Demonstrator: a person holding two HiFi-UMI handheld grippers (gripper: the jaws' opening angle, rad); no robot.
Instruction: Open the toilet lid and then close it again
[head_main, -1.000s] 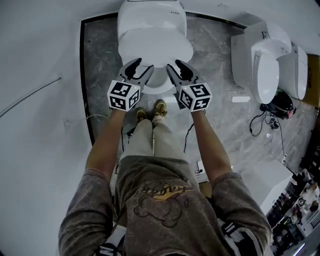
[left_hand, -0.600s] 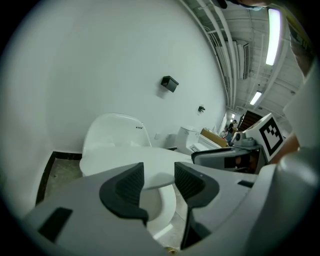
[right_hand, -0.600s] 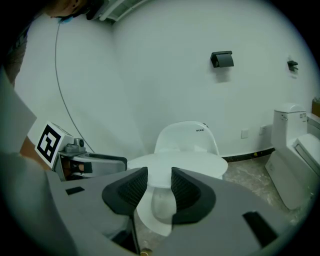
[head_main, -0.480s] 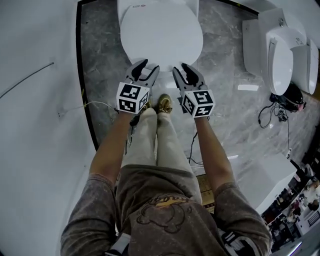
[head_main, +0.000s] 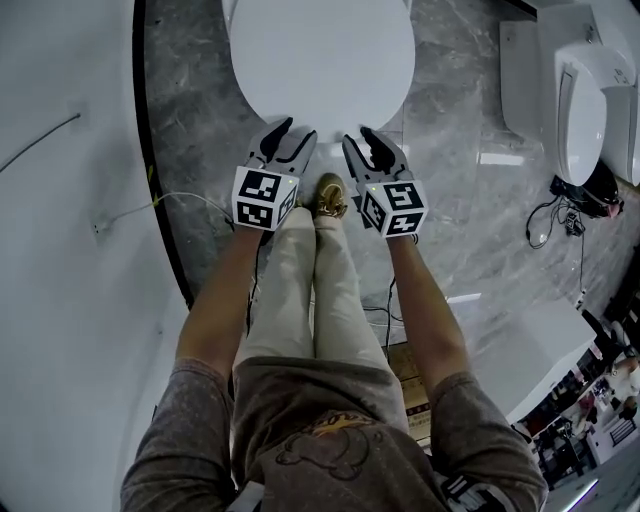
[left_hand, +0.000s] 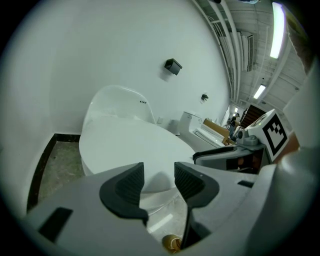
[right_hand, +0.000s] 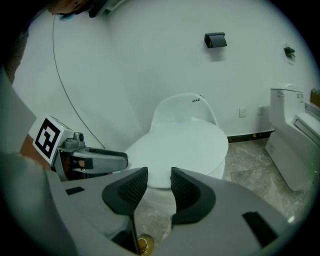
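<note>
A white toilet with its lid (head_main: 322, 55) lying flat and closed fills the top of the head view; the same lid (left_hand: 125, 145) shows in the left gripper view and the lid (right_hand: 182, 145) in the right gripper view. My left gripper (head_main: 283, 132) hovers just short of the lid's front edge, on its left, jaws apart with nothing between them. Beside it, my right gripper (head_main: 364, 137) is a little short of the front edge on the right, also open and empty. Neither touches the lid.
A second white toilet (head_main: 580, 100) stands at the right on the grey marble floor (head_main: 460, 200). Cables (head_main: 555, 225) lie by it. The person's shoes (head_main: 327, 195) are just below the grippers. A white wall (head_main: 60, 250) runs along the left, with a thin wire (head_main: 150, 208).
Both grippers have come down from over the lid to just in front of its front edge. The head view has closed in on the toilet. The jaws stay apart.
</note>
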